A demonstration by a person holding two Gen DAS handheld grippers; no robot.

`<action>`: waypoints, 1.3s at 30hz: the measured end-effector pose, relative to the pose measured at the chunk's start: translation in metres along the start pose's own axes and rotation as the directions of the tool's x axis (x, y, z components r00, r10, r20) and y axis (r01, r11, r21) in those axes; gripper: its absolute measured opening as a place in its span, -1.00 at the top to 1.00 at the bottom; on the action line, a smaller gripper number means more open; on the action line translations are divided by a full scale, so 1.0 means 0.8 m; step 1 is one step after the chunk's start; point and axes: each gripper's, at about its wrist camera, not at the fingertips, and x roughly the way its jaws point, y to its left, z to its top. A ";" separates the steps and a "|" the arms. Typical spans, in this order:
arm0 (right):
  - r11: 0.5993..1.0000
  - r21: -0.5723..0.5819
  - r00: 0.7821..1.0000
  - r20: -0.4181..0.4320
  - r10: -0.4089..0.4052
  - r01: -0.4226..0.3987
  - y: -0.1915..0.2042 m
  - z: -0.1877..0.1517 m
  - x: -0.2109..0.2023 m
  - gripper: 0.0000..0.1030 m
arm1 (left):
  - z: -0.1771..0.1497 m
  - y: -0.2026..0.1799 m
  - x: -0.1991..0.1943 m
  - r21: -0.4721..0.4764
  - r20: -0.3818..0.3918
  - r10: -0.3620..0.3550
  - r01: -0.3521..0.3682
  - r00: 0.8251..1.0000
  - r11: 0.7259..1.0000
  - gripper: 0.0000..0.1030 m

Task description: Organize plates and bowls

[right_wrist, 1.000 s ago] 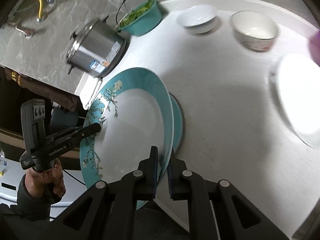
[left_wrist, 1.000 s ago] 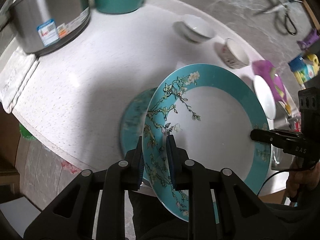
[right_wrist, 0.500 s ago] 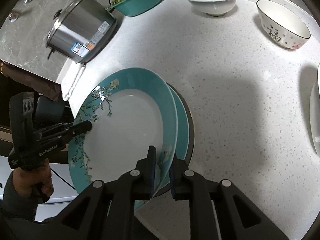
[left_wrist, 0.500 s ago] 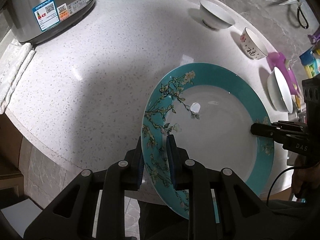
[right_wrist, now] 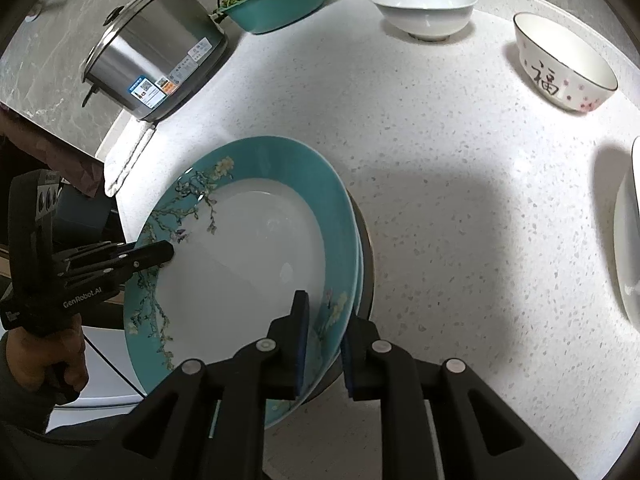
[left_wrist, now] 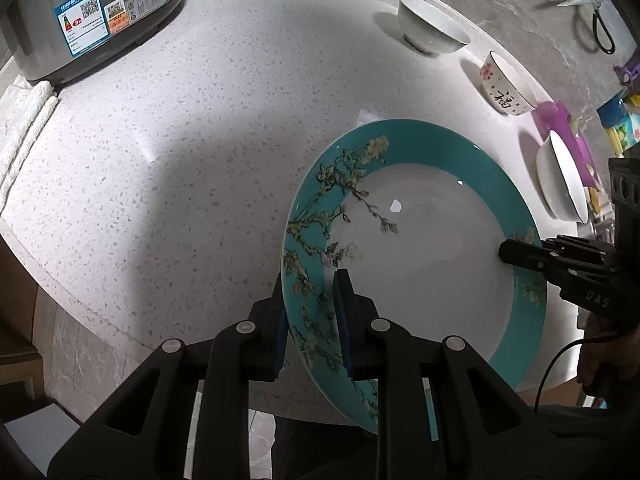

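A wide teal-rimmed plate with a white centre and blossom-branch pattern (left_wrist: 420, 256) is shown lying on a second teal plate (right_wrist: 359, 248), whose edge shows beneath its far side in the right wrist view, near the front edge of the round white speckled stone table (left_wrist: 200, 128). Its near rim is gripped by the left gripper (left_wrist: 310, 314). The opposite rim lies between the jaws of the right gripper (right_wrist: 324, 340), which are opening. Behind are seen a plain white bowl (right_wrist: 424, 8), a white blossom-painted bowl (right_wrist: 564, 60), a steel pot (right_wrist: 156, 60) and a teal basin of greens (right_wrist: 276, 0)
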 end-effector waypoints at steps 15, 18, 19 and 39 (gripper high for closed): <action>0.962 -0.186 0.979 0.068 -0.193 0.202 0.037 -0.009 0.003 0.45 | 0.000 -0.013 0.011 0.032 0.029 0.074 -0.075 0.997 0.997 0.45; 0.946 -0.214 0.970 0.082 -0.230 0.243 0.043 -0.010 0.005 0.40 | 0.003 -0.015 0.012 0.032 0.031 0.080 -0.081 0.996 0.996 0.43; 0.936 -0.232 0.965 0.088 -0.249 0.263 0.046 -0.011 0.006 0.39 | 0.004 -0.016 0.012 0.033 0.032 0.083 -0.084 0.996 0.996 0.42; 0.867 -0.313 0.920 0.179 -0.348 0.388 0.060 -0.007 -0.002 -0.32 | 0.021 -0.030 0.010 0.090 0.087 0.107 -0.115 0.990 0.989 -0.43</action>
